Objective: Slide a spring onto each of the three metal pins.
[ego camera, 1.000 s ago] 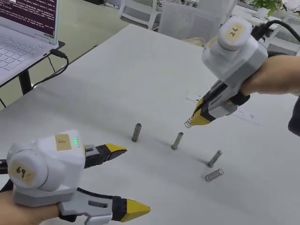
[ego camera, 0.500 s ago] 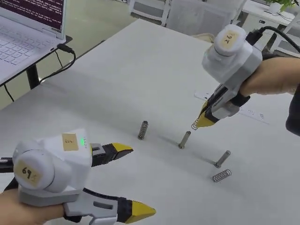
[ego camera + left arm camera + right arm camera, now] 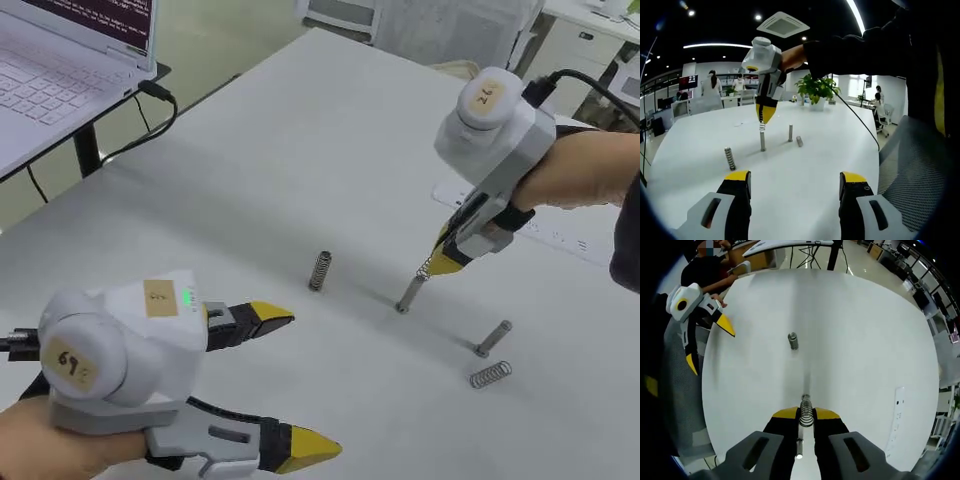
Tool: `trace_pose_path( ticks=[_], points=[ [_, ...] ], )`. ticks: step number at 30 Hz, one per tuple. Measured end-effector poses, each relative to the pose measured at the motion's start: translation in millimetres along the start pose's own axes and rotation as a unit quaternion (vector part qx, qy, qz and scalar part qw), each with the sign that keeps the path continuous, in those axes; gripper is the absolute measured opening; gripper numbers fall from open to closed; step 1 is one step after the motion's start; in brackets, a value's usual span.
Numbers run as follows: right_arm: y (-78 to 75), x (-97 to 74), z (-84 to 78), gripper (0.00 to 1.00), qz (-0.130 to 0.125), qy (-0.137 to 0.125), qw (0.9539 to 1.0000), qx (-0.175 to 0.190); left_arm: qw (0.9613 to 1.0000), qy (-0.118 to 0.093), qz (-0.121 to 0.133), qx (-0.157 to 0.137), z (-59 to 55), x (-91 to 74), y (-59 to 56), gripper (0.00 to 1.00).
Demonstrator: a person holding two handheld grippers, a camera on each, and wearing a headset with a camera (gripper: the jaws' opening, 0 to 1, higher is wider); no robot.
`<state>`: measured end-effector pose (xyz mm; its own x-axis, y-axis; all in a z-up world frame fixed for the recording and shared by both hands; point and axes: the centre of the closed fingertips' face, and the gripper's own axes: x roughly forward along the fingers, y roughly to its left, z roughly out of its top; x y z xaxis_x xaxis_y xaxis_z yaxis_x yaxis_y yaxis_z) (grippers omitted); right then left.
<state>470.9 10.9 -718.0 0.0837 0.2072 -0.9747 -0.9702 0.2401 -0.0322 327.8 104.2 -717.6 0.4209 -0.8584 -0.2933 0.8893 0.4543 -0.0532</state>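
The right gripper point(image 3: 447, 262) was clamped on a small coil spring point(image 3: 806, 415), pinching it between its yellow tips and holding it tilted over the middle pin point(image 3: 409, 295) of a row of three. The row stood out in the middle of the white tabletop point(image 3: 300, 150), well clear of every edge. The spring's lower end sat at the pin's top. Whether it had slipped over the tip could not be told, though in the left gripper view spring and pin lined up closely.

The left gripper point(image 3: 305, 382) hung over the near edge of the tabletop with its jaws spread wide and nothing between them, well apart from the pins.

By the look of things, the task stood at about one third done. The leftmost pin point(image 3: 320, 271) already wore its spring, with the coils stacked down its length to the tabletop. The middle pin was in hand, and the spring had yet to be slid down the shaft and let go. The pin nearest the right edge point(image 3: 493, 338) stood bare, and a loose spring point(image 3: 490, 375) lay on its side just beside it, toward the near edge, unclaimed.

What was left, then, was seating the held spring, then picking up the loose one and threading it onto the last pin.
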Motion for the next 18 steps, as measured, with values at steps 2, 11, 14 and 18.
trace_pose_path(
  ticks=[2,11,14,18],
  points=[
    [0.9,1.4,-0.8,0.08,0.002,0.002,1.0,0.0,1.0,0.001,0.0,-0.001,-0.4,0.1,0.6,0.68],
    [1.2,9.4,-2.6,0.08,0.006,0.008,0.9999,0.0,1.0,0.002,0.0,-0.004,-2.1,0.5,2.2,0.67],
    [1.5,12.3,-3.5,0.08,0.009,0.011,0.9999,0.001,1.0,0.002,0.001,-0.005,-2.4,0.4,2.8,0.67],
    [0.6,21.7,-5.0,0.08,0.012,0.017,0.9998,0.001,1.0,0.002,0.001,-0.006,-2.9,0.6,3.0,0.66]
  ],
)
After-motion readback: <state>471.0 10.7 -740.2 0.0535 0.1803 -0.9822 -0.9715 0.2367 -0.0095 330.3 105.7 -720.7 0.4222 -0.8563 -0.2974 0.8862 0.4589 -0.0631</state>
